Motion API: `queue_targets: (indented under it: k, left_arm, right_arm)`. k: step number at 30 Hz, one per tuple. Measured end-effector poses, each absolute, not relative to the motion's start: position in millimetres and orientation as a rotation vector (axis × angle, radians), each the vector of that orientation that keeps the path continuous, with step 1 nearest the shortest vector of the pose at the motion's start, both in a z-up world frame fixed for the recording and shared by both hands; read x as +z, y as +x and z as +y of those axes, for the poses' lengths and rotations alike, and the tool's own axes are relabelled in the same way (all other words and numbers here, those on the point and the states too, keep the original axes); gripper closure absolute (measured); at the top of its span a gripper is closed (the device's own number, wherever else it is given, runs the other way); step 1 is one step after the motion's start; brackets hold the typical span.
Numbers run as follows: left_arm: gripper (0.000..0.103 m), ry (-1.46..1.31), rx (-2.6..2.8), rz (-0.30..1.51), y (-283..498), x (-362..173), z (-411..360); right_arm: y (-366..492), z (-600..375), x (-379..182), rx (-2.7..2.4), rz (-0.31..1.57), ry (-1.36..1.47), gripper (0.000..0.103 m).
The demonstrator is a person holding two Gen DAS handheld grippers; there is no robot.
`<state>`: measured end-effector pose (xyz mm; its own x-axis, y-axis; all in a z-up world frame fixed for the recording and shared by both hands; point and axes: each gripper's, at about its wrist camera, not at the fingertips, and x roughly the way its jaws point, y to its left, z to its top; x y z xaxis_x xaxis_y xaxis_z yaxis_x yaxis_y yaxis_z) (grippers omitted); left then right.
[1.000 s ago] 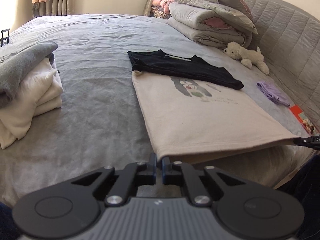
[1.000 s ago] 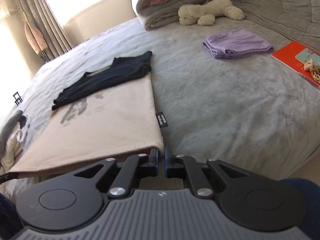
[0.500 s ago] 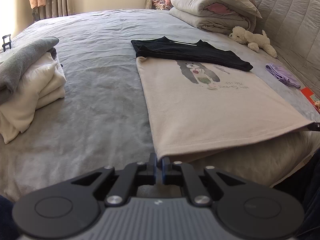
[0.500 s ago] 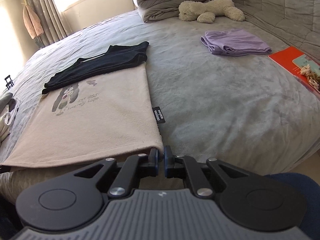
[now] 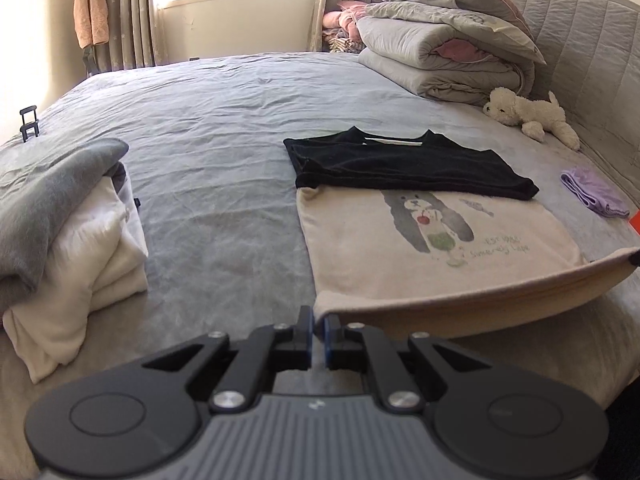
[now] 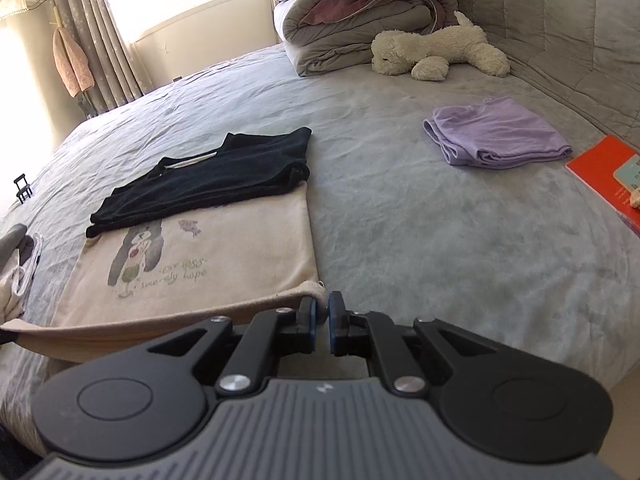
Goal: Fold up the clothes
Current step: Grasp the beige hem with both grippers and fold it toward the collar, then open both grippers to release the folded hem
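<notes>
far left: a stack of folded clothes point(image 5: 68, 236) sits on the bed point(image 5: 224, 128), grey piece on top and white ones under it. It's cut off by the frame edge, so I can't count the layers.
back left: a peach towel point(image 5: 91, 10) hangs by the curtains point(image 5: 128, 12), and there's a small black stand thing point(image 5: 29, 123) at the bed's edge, too tiny to say what it is.
left gripper point(image 5: 318, 330): jaws pinched together on the near left corner of the beige t-shirt point(image 5: 420, 248), which is lifted a bit off the bed.
beige t-shirt: middle of the bed, print side up with a cartoon dog and some writing I can't really read. The near hem is raised and stretched between the two grippers, sagging a little in between; the rest lies flat.
black t-shirt point(image 5: 400, 164): folded, lying across the far end of the beige one and covering its collar area.
right gripper point(image 6: 322, 316): jaws clamped on the near right corner of the beige t-shirt, with a little bunch of fabric poking out. From the left wrist view only its tip shows at the frame edge.
in the way: nothing sits on the lower part of the beige t-shirt; the black one is the only thing on it.
right of shirts: one folded purple garment point(image 6: 500, 136), well apart from them.
back right: a pile of folded duvets point(image 6: 360, 20) and one white plush dog point(image 6: 436, 50) lying beside it against the headboard point(image 6: 560, 20).
far right: an orange book point(image 6: 604, 176), partly cut off, with something small on it I can't make out.
count: 2 grippers, 2 t-shirts, 1 purple piece, 1 plush, 1 stack.
</notes>
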<state>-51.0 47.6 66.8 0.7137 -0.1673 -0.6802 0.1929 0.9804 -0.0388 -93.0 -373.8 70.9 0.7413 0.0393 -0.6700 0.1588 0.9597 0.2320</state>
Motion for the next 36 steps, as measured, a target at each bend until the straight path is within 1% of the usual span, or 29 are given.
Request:
queue_targets:
  k: [8, 12, 15, 16, 17, 18, 20, 21, 22, 25, 27, 29, 30, 32, 36]
  left_arm:
    - [0.098, 0.078, -0.183, 0.753, 36, 66, 33]
    - [0.098, 0.077, -0.181, 0.785, 75, 50, 30]
    - [0.096, 0.049, -0.194, 0.789, 91, 37, 31]
    - [0.094, 0.043, -0.198, 0.787, 94, 33, 32]
    - [0.088, 0.032, -0.199, 0.785, 97, 31, 34]
    - [0.081, 0.017, -0.197, 0.783, 99, 30, 36]
    - [0.075, -0.012, -0.194, 0.778, 104, 29, 42]
    - [0.073, -0.027, -0.195, 0.773, 108, 31, 45]
    - [0.073, -0.040, -0.196, 0.769, 109, 32, 47]
    - [0.063, -0.069, -0.201, 0.768, 111, 34, 53]
    - [0.051, -0.093, -0.200, 0.770, 113, 34, 59]
    - [0.046, -0.119, -0.197, 0.771, 114, 35, 65]
    - [0.046, -0.136, -0.198, 0.774, 115, 35, 68]
    - [0.046, -0.169, -0.203, 0.777, 115, 35, 72]
    - [0.046, -0.173, -0.183, 0.742, 111, 40, 73]
  right_arm:
    - [9, -378, 64, -0.065, 0.820, 0.243, 0.096]
    - [51, -378, 46, -0.086, 0.870, 0.218, 0.096]
    - [62, -379, 32, -0.077, 0.862, 0.217, 0.096]
    - [63, -380, 30, -0.076, 0.862, 0.218, 0.094]
    - [65, -382, 32, -0.074, 0.855, 0.222, 0.087]
    - [67, -383, 35, -0.071, 0.844, 0.227, 0.084]
    - [69, -387, 40, -0.079, 0.816, 0.218, 0.055]
    - [72, -388, 43, -0.081, 0.807, 0.214, 0.051]
    - [75, -390, 45, -0.080, 0.800, 0.214, 0.049]
    - [79, -390, 51, -0.072, 0.779, 0.225, 0.046]
    - [79, -387, 54, -0.080, 0.768, 0.203, 0.044]
    - [79, -385, 54, -0.094, 0.769, 0.168, 0.040]
    - [79, -386, 53, -0.100, 0.773, 0.166, 0.039]
    - [78, -394, 51, -0.095, 0.782, 0.255, 0.034]
    - [78, -410, 48, -0.094, 0.790, 0.440, 0.032]
